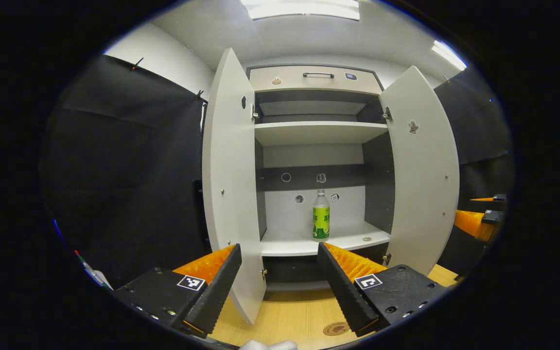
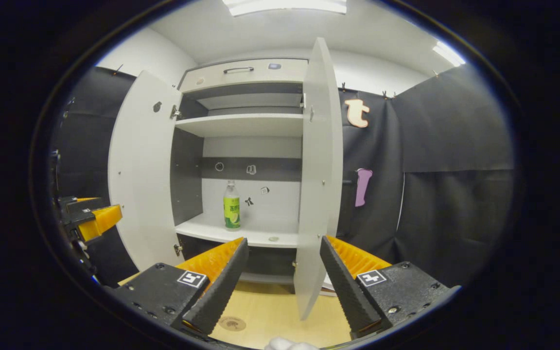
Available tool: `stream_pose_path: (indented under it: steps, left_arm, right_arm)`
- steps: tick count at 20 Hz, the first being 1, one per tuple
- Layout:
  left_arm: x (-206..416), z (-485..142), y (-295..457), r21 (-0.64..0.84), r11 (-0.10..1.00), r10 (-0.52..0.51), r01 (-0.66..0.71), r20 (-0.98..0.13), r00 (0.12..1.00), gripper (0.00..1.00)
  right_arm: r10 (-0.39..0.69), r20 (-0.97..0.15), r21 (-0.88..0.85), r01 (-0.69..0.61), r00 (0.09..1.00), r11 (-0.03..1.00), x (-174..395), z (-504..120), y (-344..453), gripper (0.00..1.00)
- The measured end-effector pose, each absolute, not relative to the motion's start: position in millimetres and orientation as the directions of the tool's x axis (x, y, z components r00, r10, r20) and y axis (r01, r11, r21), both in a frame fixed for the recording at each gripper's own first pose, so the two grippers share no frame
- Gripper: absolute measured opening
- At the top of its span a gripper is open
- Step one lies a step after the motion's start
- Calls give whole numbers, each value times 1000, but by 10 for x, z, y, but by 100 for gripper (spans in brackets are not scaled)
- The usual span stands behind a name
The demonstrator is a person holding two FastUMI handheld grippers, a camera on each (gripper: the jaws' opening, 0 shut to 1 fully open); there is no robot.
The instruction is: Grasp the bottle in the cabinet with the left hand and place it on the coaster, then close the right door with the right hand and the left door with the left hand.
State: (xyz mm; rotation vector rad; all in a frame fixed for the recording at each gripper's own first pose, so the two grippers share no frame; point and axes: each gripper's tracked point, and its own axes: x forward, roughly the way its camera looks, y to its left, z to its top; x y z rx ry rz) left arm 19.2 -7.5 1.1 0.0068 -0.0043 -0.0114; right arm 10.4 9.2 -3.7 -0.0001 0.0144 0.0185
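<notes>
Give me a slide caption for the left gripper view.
Open left hand-held gripper faces a cabinet, both doors open, green-labelled bottle upright on its lower shelf.

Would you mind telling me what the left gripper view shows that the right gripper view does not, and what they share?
Left gripper view: both cabinet doors spread open, the left door and right door seen from the front, and the right claw at the right edge.

Right gripper view: the right door nearly edge-on, and the left claw at the left edge.

Both: the bottle upright on the lower shelf, the round coaster on the wooden tabletop, and each claw open and empty.
</notes>
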Motion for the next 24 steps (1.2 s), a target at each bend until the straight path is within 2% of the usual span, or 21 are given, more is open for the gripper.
stream_pose_path:
  steps: [6, 13, 18, 24]
  left_arm:
    - [755, 130, -286, 3, 998, -63, 63, 50, 997, 96]
    - [1965, 226, -823, -32, 989, -138, 142, 106, 985, 96]
    - [2883, 69, -1209, -43, 986, -153, 160, 128, 980, 96]
    - [3625, -210, -1486, -43, 991, -125, 130, 96, 987, 96]
  right_arm:
    - [-3, -14, 1, 3, 1000, 1000, 160, 33, 65, 96]
    - [-41, -1, -7, 41, 999, 999, 219, 194, 92, 96]
    - [-82, -5, -45, 82, 997, 996, 241, 265, 70, 98]
    - [-124, -42, -67, 121, 991, 990, 253, 174, 5, 98]
